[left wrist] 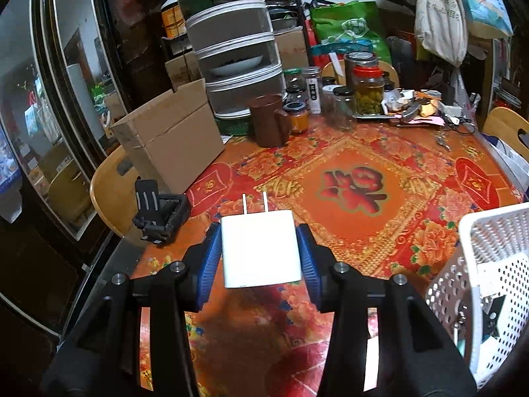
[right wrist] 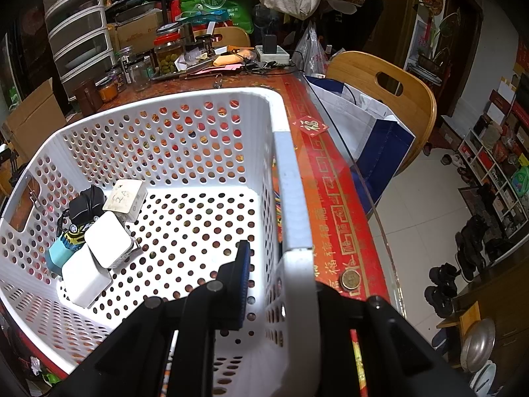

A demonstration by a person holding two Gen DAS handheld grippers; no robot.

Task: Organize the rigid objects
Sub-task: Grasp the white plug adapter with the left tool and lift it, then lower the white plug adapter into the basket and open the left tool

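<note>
Left claw (left wrist: pixel 261 254) grips charger (left wrist: pixel 259 248); basket (right wrist: pixel 294 178) holds others.

two wrist cameras, both looking forward along my fingers over the table.

my left view sits low and close above the red tablecloth (left wrist: pixel 357 178), facing the jars (left wrist: pixel 367 92) at the far edge. my right view looks steeply down into the white basket (right wrist: pixel 294 178), very near its wall. both share the basket (left wrist: pixel 489 231), jars (right wrist: pixel 168 53) and drawer tower (left wrist: pixel 238 49).
</note>
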